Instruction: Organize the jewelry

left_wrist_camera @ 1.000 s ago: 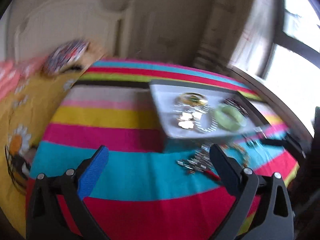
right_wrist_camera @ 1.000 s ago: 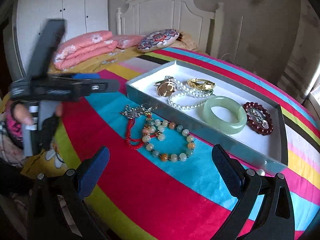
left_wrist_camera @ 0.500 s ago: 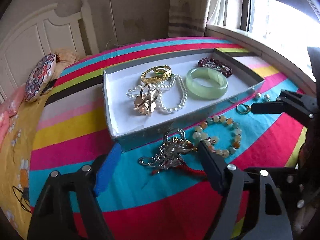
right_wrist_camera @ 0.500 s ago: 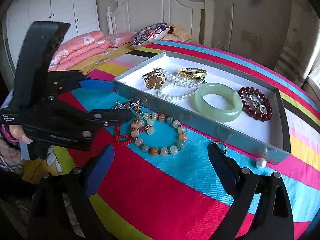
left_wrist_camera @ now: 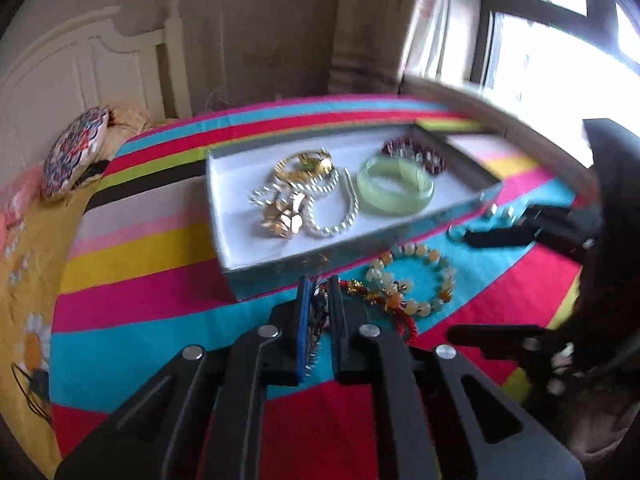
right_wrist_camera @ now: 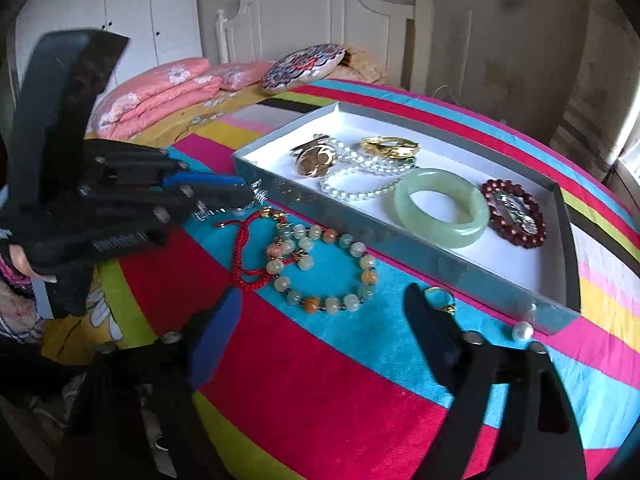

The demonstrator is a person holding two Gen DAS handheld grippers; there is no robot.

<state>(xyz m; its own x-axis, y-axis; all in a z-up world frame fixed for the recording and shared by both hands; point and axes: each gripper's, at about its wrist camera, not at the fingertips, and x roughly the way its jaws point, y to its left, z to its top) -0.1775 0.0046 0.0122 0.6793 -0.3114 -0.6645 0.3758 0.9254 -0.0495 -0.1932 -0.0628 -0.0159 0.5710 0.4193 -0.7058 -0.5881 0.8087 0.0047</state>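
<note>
Since earlier, left tool (left_wrist_camera: 319, 285) clamped silver chain (left_wrist_camera: 316, 320); right tool (right_wrist_camera: 324, 304) closing, empty.

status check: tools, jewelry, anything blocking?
Left tool shut on silver metal chain piece. Right tool closing, nothing between. Grey tray close ahead; red cord bracelet beside it.

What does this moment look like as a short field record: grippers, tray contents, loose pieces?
left gripper: shut on silver chain piece
right gripper: closing, nothing between its jaws
tray: jade bangle, pearl strand, gold bracelet, dark red bead bracelet
loose on bedspread: pastel bead bracelet, red cord, gold ring, single pearl
</note>
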